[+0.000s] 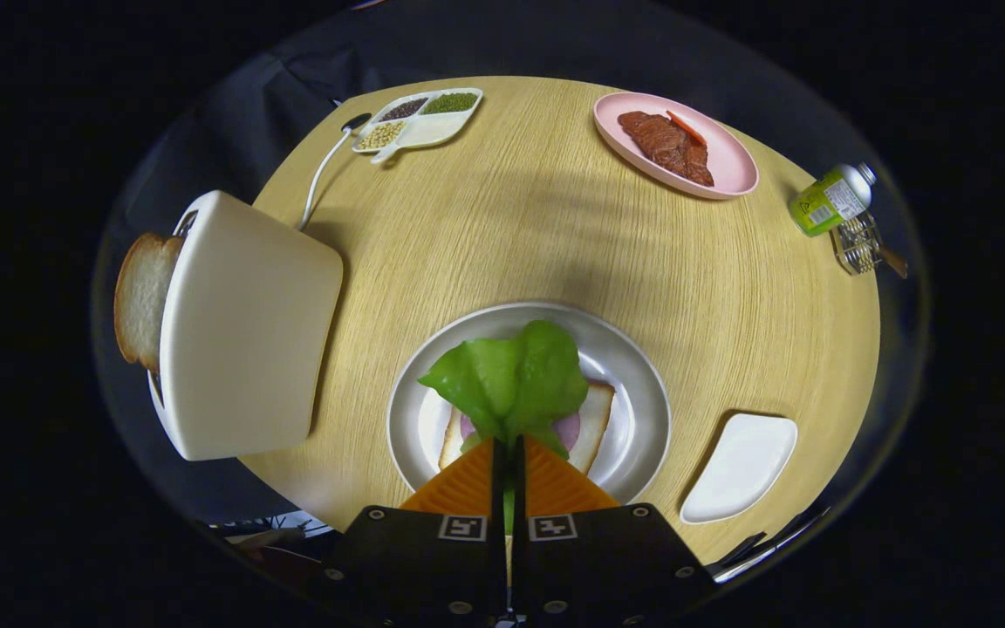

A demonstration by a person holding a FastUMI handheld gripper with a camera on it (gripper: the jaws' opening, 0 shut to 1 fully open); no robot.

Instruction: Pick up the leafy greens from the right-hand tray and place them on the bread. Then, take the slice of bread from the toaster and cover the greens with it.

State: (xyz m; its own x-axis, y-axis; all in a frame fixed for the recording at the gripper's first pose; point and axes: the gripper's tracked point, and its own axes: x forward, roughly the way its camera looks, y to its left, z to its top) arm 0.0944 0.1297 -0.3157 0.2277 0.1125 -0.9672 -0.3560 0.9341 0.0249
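Our tongs [509,447] pinch the leafy greens [511,379] over the bread [591,425] on the grey plate [638,384]; the right white tray [742,467] lies bare. 1 slice [141,296] waits in the toaster [245,327], far left.

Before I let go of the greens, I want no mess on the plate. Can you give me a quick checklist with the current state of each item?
1. Tool shut on the leafy greens: ok.
2. Greens over the bread on the grey plate: ok.
3. Greens resting flat on it: cannot tell.
4. Second slice waiting in the toaster: ok.
5. White tray emptied: ok.
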